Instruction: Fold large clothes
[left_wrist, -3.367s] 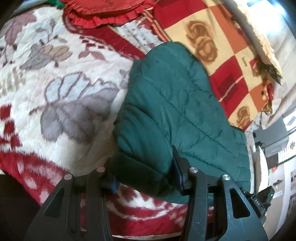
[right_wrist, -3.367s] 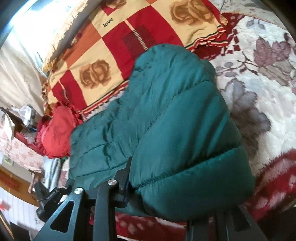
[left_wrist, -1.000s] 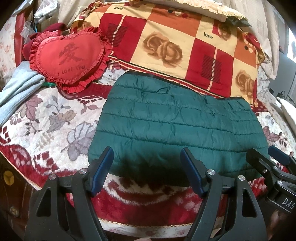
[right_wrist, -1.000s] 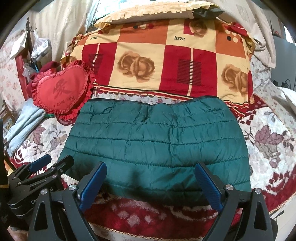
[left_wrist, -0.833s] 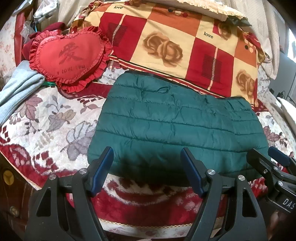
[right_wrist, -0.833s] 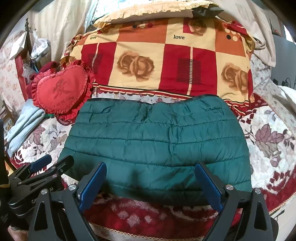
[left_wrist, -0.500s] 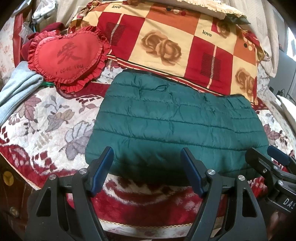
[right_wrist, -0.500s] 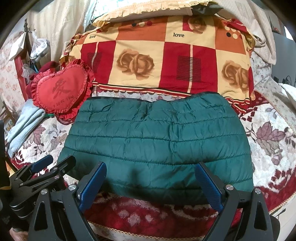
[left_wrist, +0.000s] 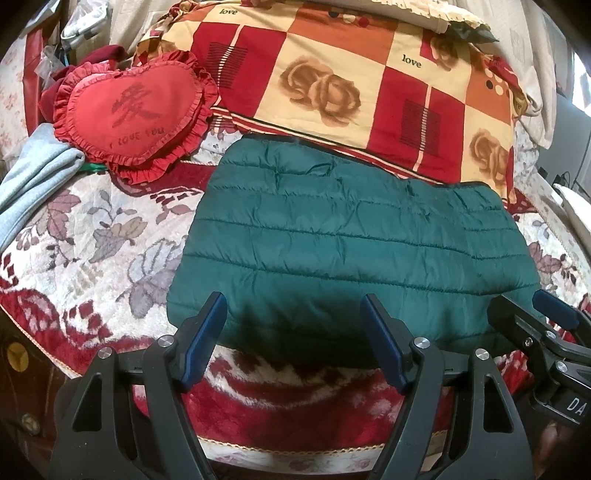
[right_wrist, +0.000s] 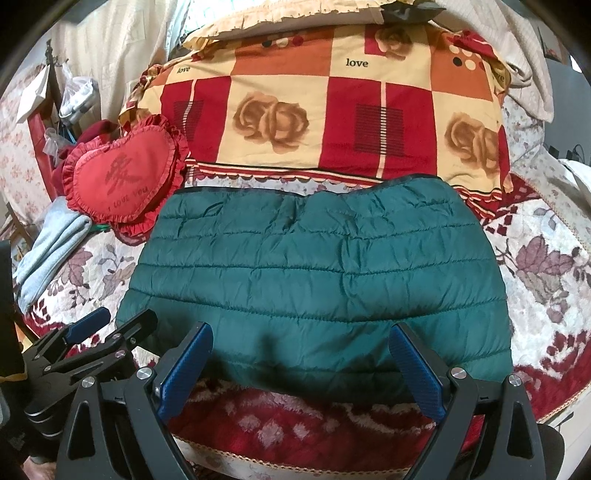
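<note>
A dark green quilted puffer jacket (left_wrist: 351, 240) lies folded into a flat rectangle on the floral bedspread (left_wrist: 92, 240); it also shows in the right wrist view (right_wrist: 317, 273). My left gripper (left_wrist: 293, 314) is open and empty, just short of the jacket's near edge toward its left side. My right gripper (right_wrist: 301, 343) is open and empty at the near edge toward its right side. The right gripper also shows at the right edge of the left wrist view (left_wrist: 532, 325), and the left gripper shows at the lower left of the right wrist view (right_wrist: 107, 328).
A red heart-shaped cushion (left_wrist: 133, 110) lies left of the jacket, with a grey garment (left_wrist: 33, 177) beside it. A red, orange and cream checked quilt (left_wrist: 351, 81) lies folded behind the jacket. The bed's front edge (left_wrist: 295, 446) runs just under the grippers.
3.4 s ago both grippers were shut on the jacket's folded edge. Both have since let go and pulled back; the jacket lies flat. In the last second the views barely shifted.
</note>
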